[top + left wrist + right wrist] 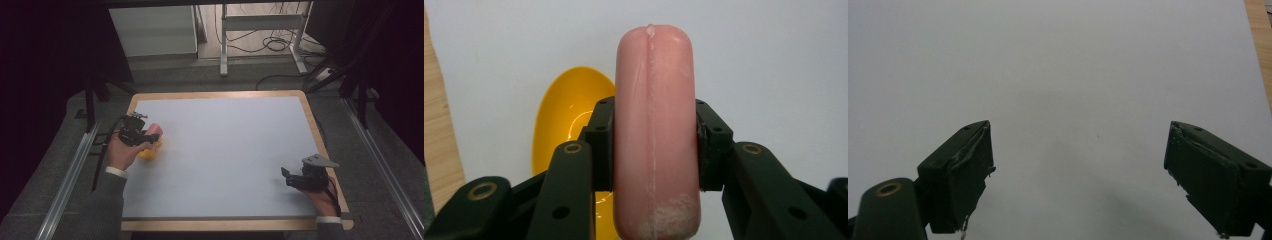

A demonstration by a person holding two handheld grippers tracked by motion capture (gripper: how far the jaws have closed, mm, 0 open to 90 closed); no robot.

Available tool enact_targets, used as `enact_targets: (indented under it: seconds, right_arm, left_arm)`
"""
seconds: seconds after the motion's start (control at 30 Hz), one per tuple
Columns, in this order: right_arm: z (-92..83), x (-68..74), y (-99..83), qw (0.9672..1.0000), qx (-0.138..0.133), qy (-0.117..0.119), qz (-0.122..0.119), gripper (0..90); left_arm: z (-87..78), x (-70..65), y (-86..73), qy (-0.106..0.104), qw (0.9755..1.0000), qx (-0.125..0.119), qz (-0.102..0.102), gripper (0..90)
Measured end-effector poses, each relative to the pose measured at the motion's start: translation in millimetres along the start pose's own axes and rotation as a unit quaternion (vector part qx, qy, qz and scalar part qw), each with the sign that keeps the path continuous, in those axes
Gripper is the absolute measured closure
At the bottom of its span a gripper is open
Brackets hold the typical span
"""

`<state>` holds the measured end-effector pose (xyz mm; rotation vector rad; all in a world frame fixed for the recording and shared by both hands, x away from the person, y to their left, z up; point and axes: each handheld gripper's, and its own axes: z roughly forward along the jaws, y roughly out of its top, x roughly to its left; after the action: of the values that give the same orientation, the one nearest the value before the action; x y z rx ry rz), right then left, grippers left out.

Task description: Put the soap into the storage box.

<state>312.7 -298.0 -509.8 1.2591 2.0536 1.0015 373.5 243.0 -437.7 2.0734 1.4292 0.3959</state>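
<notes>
High view first: near the table's (220, 150) right edge, the right gripper (290, 176) rests low with its jaws spread wide apart and nothing between them. Farther off, at the left side, the left gripper (150, 137) squeezes a pink sausage (655, 135) from both sides. A yellow bowl (561, 120) sits on the table just behind the sausage.

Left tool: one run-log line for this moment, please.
left tool shut on pink sausage | yellow bowl just behind | right tool open, holding nothing, over white table
</notes>
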Motion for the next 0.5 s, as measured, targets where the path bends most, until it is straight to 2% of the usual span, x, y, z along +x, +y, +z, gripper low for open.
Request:
enact_targets:
  seconds: [0.5]
  right_arm:
    - [0.4, 0.0, -0.3, 1.0000, 0.002, -0.001, -0.001, 12.1]
  left_arm:
    - [10.4, 14.3, -6.2, 0.014, 0.9998, 0.010, -0.012, 60.2]
